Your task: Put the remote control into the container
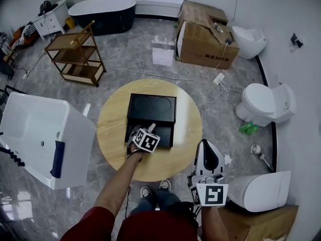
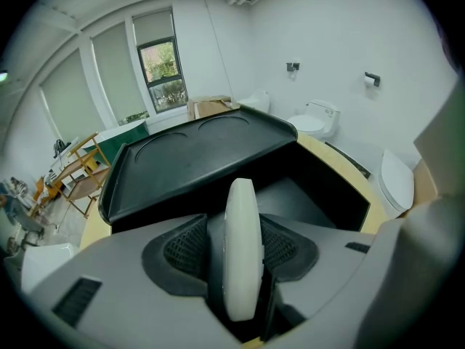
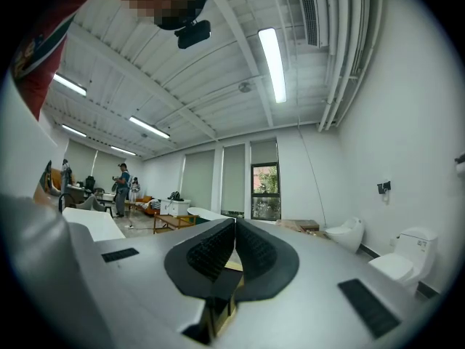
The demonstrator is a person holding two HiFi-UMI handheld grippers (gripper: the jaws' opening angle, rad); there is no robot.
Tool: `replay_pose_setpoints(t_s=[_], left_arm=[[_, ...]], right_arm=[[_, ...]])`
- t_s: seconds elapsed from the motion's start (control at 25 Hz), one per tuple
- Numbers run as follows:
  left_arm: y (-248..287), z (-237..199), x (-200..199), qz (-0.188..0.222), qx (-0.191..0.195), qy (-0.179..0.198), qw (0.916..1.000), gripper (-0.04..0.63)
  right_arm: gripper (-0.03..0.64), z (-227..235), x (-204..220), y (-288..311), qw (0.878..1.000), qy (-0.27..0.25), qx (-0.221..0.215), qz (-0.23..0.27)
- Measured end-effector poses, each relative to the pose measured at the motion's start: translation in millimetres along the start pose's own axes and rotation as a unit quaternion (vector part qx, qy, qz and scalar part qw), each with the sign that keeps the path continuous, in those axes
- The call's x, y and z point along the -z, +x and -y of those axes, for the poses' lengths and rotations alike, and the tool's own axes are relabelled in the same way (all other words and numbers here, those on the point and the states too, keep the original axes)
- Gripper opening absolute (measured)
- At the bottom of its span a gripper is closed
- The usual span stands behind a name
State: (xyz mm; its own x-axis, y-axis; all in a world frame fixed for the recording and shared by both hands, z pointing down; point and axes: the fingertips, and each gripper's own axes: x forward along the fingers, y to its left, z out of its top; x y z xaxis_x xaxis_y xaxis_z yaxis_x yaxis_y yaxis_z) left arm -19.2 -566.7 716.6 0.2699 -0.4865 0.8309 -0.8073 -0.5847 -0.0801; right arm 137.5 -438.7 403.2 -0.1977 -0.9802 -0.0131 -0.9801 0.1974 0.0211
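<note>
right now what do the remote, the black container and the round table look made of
Remote: white plastic, smooth and slightly glossy, going by its soft sheen.
Container: probably black plastic, matte, with moulded round recesses.
Table: light wood or wood-look laminate; a faint streaky grain shows.

Bottom end of the remote was buried down in the left gripper, and from above that gripper blocked the near-left bit of the container too.

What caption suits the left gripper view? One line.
White remote control on edge between parted pads of the left tool, over the open black container.
</note>
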Motion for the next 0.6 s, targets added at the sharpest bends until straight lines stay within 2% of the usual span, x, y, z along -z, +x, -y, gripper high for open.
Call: replay_pose_setpoints(t_s=[0.6], left_arm=[[-29.4, -9.7, -11.2, 0.066, -0.013, -0.025, 0.9974, 0.187]], right_arm=[[0.024, -15.6, -0.6, 4.8, 1.000, 0.000, -0.011, -0.001]])
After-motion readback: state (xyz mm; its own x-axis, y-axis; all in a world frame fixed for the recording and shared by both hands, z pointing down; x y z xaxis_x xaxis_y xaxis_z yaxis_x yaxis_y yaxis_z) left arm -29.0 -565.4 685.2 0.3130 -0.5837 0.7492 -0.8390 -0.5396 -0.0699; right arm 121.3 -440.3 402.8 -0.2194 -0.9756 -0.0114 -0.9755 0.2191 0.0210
